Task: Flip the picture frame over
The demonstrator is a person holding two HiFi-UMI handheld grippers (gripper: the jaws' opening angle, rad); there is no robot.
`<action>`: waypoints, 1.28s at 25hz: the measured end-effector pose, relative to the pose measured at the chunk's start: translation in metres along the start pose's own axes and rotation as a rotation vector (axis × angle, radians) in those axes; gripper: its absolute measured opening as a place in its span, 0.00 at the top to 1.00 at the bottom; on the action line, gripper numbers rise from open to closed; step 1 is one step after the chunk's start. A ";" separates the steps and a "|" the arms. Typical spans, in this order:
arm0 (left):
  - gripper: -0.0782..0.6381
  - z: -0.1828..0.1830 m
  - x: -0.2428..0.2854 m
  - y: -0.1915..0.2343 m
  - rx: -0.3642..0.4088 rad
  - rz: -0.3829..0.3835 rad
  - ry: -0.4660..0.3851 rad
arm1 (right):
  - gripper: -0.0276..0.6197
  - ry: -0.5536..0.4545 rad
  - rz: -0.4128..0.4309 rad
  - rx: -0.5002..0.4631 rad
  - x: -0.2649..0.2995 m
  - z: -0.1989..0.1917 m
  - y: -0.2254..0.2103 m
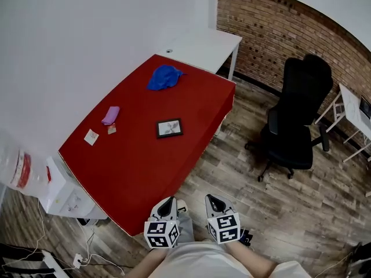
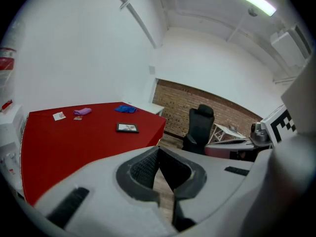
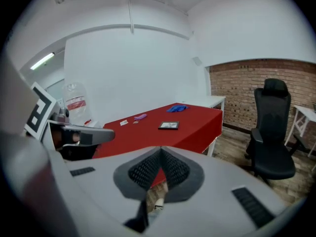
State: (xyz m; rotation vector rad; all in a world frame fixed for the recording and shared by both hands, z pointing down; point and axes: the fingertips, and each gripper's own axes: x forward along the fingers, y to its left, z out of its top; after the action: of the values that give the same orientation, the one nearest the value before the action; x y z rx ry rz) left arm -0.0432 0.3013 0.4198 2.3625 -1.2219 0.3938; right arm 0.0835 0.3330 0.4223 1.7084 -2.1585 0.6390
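Red table [image 1: 139,161] carries picture frame [image 1: 169,128], face up. Left gripper [image 1: 167,208] and right gripper [image 1: 213,204] both clenched, empty, well short of it.

Office (swivel chair [image 1: 295,117], desks [image 1: 204,45])
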 end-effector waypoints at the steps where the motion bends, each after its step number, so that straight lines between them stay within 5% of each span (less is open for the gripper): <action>1: 0.88 0.011 0.012 0.008 0.004 -0.005 -0.002 | 0.95 -0.002 -0.003 0.002 0.014 0.010 -0.004; 12: 0.88 0.104 0.102 0.106 0.030 -0.032 0.007 | 0.95 -0.033 -0.029 -0.002 0.147 0.114 -0.010; 32: 0.88 0.149 0.193 0.125 -0.029 0.030 0.009 | 0.95 0.033 0.012 0.002 0.228 0.159 -0.080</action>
State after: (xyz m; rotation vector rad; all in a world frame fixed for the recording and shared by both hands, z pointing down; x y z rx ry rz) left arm -0.0293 0.0279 0.4092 2.3180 -1.2517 0.3934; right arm 0.1121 0.0453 0.4137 1.6748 -2.1480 0.6690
